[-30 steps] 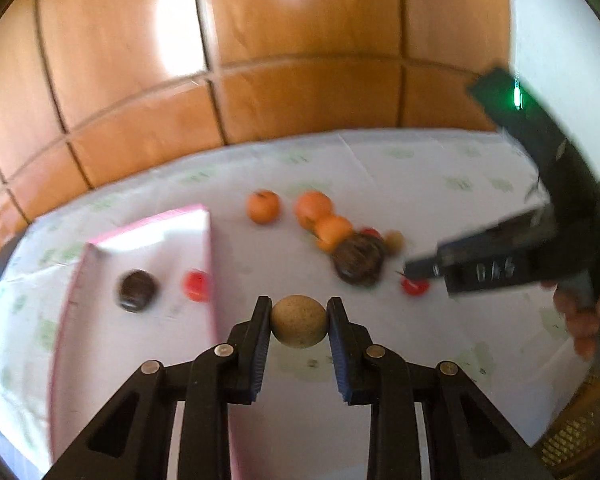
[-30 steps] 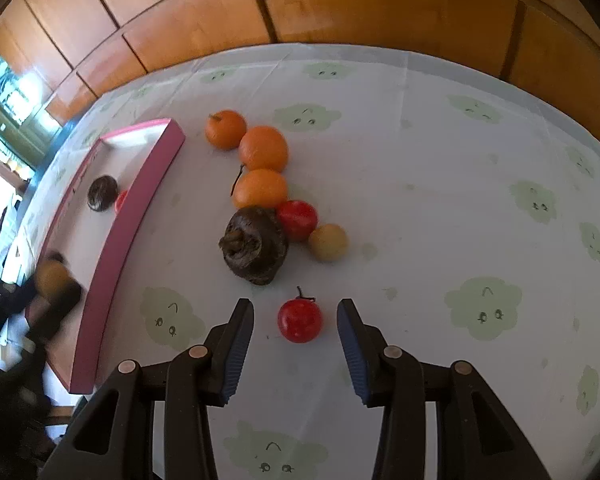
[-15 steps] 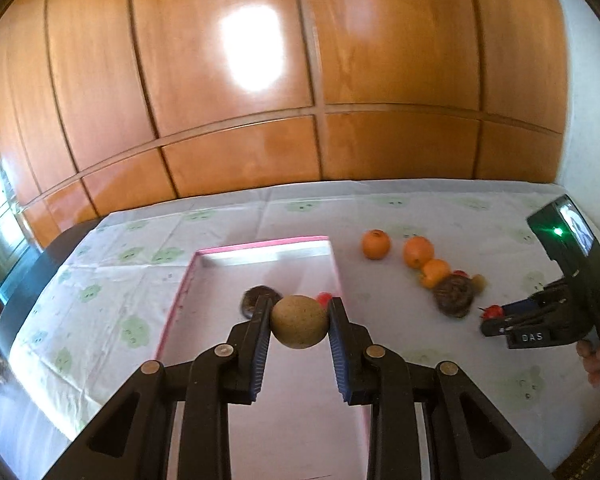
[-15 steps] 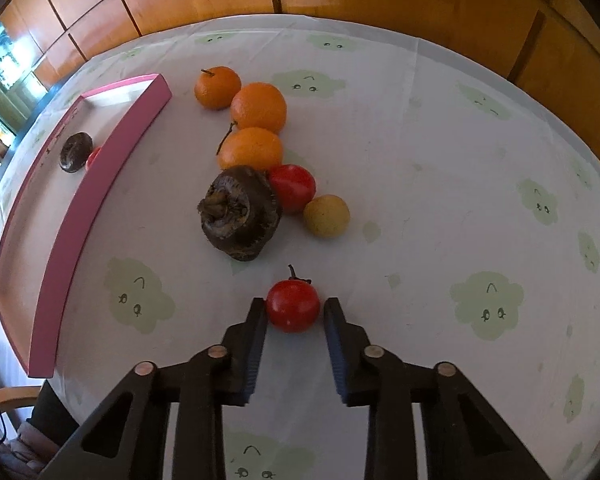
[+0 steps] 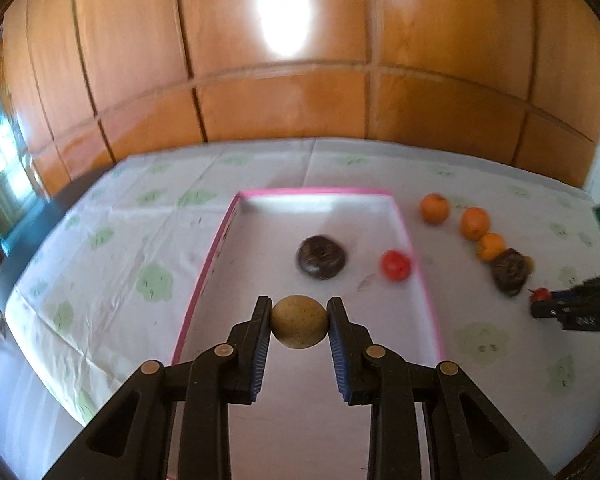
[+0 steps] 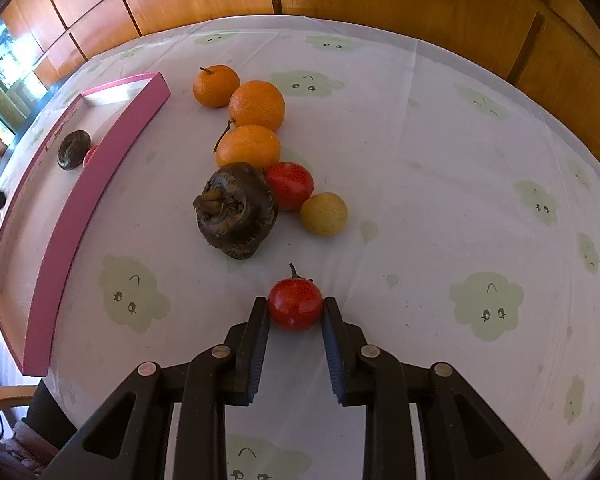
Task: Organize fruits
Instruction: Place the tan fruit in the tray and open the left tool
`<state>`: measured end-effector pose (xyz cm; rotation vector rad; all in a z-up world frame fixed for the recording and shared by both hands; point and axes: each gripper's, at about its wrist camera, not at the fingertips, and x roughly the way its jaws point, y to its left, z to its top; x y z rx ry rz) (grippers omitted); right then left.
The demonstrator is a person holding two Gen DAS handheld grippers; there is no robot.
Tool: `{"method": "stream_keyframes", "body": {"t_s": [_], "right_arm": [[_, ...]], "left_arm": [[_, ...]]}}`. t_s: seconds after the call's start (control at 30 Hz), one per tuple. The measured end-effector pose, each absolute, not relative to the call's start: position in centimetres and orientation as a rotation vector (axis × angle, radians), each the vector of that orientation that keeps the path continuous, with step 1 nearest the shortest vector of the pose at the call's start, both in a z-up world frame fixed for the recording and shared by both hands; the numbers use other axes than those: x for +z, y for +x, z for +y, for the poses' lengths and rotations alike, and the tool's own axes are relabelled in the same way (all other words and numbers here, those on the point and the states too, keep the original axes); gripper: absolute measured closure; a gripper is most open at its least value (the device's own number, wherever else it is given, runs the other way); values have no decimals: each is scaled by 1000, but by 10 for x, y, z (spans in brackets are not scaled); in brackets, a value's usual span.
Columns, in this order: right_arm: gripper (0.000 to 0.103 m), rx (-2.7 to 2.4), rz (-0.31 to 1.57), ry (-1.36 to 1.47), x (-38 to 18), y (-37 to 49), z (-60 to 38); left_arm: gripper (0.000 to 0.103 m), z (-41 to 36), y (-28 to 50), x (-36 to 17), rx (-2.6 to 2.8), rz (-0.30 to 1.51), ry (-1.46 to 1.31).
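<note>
My left gripper (image 5: 299,322) is shut on a round tan fruit (image 5: 299,321), held above the near part of the pink-rimmed tray (image 5: 216,248). Inside the tray lie a dark brown fruit (image 5: 321,257) and a small red fruit (image 5: 396,265). My right gripper (image 6: 296,308) is shut on a small red stemmed fruit (image 6: 295,303) that rests on the tablecloth. Beyond it lie a dark wrinkled fruit (image 6: 236,210), a red fruit (image 6: 290,185), a tan fruit (image 6: 323,214) and three oranges (image 6: 256,106). The right gripper (image 5: 556,306) also shows at the left wrist view's right edge.
A white tablecloth (image 6: 440,160) with green cloud prints covers the table. A wooden panelled wall (image 5: 284,92) stands behind it. The tray's pink wall (image 6: 88,216) runs along the left in the right wrist view. A dark chair or cable area (image 6: 4,408) lies below the table's left edge.
My left gripper has carried the tan fruit leftward over the tray. My right gripper's jaws have closed on the small red stemmed fruit, which stood loose between them a second ago.
</note>
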<state>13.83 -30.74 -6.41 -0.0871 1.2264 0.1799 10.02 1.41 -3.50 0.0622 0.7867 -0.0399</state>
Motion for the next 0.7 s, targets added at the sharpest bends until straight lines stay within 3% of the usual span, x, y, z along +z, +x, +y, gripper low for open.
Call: {"method": "stream_keyframes", "body": {"t_s": [0.37,0.5,0.57,0.7], "right_arm": [[77,179,1218,-147,-66,137,-287],[77,189,1217,-158,-66,136,-285],[77,194,1218,-154,-67,136,-285],[77,193,1213,-172,-67,136,-284]], "left_arm": [[73,58,179,-54,42,854,13],[61,61,180,-55,41,850,0],[49,61,172,-50,48,829,-7],[47,58,150,-46,42,810,-24]]}}
